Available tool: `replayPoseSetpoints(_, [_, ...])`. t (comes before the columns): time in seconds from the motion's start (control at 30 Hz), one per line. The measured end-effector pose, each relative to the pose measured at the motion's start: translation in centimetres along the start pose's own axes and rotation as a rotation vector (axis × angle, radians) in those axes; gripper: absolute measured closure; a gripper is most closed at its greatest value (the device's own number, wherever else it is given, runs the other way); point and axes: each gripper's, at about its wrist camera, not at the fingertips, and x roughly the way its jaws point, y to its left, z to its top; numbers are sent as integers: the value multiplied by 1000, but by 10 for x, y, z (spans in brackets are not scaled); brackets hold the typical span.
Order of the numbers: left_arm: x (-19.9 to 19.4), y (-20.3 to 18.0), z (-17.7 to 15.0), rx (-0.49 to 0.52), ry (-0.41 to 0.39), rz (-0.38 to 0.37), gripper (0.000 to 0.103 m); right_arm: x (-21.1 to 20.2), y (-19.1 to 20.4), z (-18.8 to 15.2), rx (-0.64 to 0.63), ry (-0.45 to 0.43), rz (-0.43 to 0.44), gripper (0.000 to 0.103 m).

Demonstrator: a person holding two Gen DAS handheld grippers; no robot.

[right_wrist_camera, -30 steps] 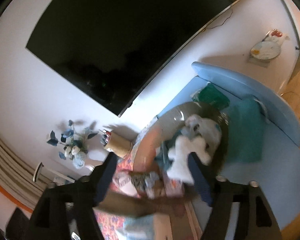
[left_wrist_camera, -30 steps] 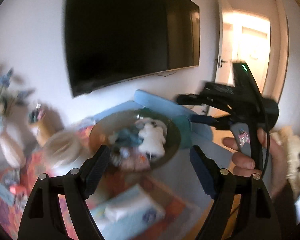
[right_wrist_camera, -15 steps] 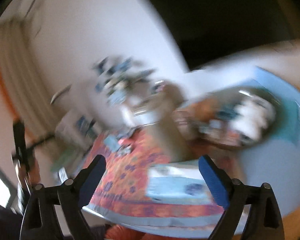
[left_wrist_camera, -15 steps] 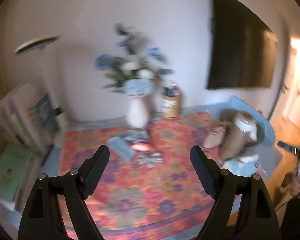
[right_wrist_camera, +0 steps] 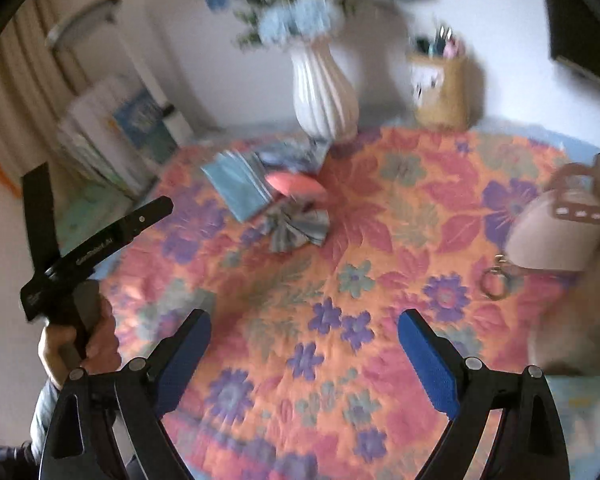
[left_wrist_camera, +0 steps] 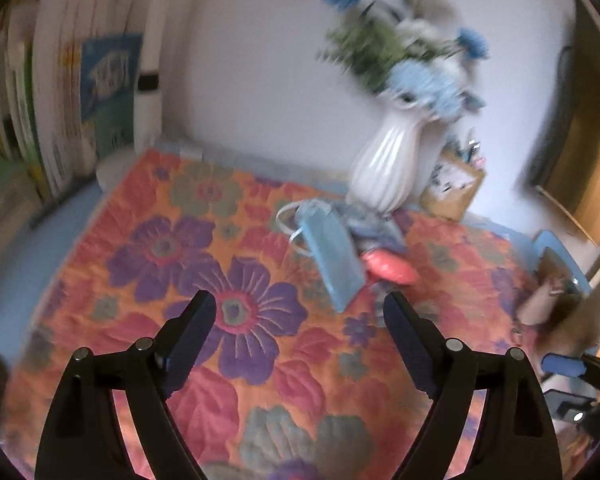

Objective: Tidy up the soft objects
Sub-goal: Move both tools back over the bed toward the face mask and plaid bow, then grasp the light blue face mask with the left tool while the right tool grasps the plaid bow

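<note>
Several soft things lie on the floral tablecloth (left_wrist_camera: 240,264) near the vase. A light blue face mask (left_wrist_camera: 334,254) (right_wrist_camera: 240,184), a pink soft piece (left_wrist_camera: 388,270) (right_wrist_camera: 296,184), a grey striped scrunchie (right_wrist_camera: 298,228) and a blue-grey cloth (left_wrist_camera: 370,224) (right_wrist_camera: 294,152) lie together. My left gripper (left_wrist_camera: 296,320) is open and empty, just short of the mask. My right gripper (right_wrist_camera: 304,336) is open and empty, above the cloth's middle, well short of the pile. The left gripper's body (right_wrist_camera: 92,248) shows at the left in the right wrist view.
A white ribbed vase (left_wrist_camera: 388,164) (right_wrist_camera: 324,92) with blue flowers stands behind the pile. A tan pen holder (left_wrist_camera: 452,192) (right_wrist_camera: 440,88) is to its right. Books (left_wrist_camera: 60,92) (right_wrist_camera: 116,132) stand at the left. A beige handbag (right_wrist_camera: 560,228) with a key ring sits at the right.
Both views have swung left from the bowl of soft toys and the TV to the floral tablecloth and the vase. Both grippers stay open and now sit closer to the pile.
</note>
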Motion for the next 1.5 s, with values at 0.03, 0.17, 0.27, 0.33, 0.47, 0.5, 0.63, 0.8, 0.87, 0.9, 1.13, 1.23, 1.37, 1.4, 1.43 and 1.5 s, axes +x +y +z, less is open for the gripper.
replayPoseSetpoints(0.03, [6,2,-1,-3,3,4,18,10,0,5,3,9,-5,9])
replayPoseSetpoints(0.17, [25,5,-12,12,39,36,19,53,0,23,-6,7,-85,9])
replayPoseSetpoints(0.27, [16,0,-15,43,-12,19,18,74,1,29,-26,-46,-153,9])
replayPoseSetpoints(0.33, [15,-2,-15,52,-14,12,18,85,-1,27,-20,-54,-167,9])
replayPoseSetpoints(0.47, [18,2,-13,31,2,0,18,79,-6,28,-11,-80,-158,9])
replayPoseSetpoints(0.5, [19,3,-13,23,7,0,18,78,-7,28,-4,-81,-153,9])
replayPoseSetpoints(0.63, [21,8,-12,1,22,1,18,81,-15,29,37,-49,-141,9])
replayPoseSetpoints(0.8, [12,12,-9,-42,129,22,18,79,-15,28,52,12,-83,9])
replayPoseSetpoints(0.87, [2,12,-2,-59,178,26,18,78,-10,30,51,55,-60,9])
replayPoseSetpoints(0.9, [-4,12,5,-77,185,21,18,78,-7,34,56,83,-35,9])
replayPoseSetpoints(1.13, [35,0,37,-124,177,-90,19,97,15,61,4,41,-90,9])
replayPoseSetpoints(1.23, [70,-6,36,-129,184,-105,20,116,22,63,-28,32,-133,9])
replayPoseSetpoints(1.37, [96,-13,32,-133,221,-143,20,128,27,65,-68,13,-185,11])
replayPoseSetpoints(1.4, [99,-16,31,-123,217,-141,23,130,30,66,-82,11,-199,18])
replayPoseSetpoints(1.43, [101,-18,30,-116,213,-139,29,131,33,66,-95,4,-214,29])
replayPoseSetpoints(1.5, [104,-21,29,-102,207,-113,41,131,41,65,-130,-10,-228,41])
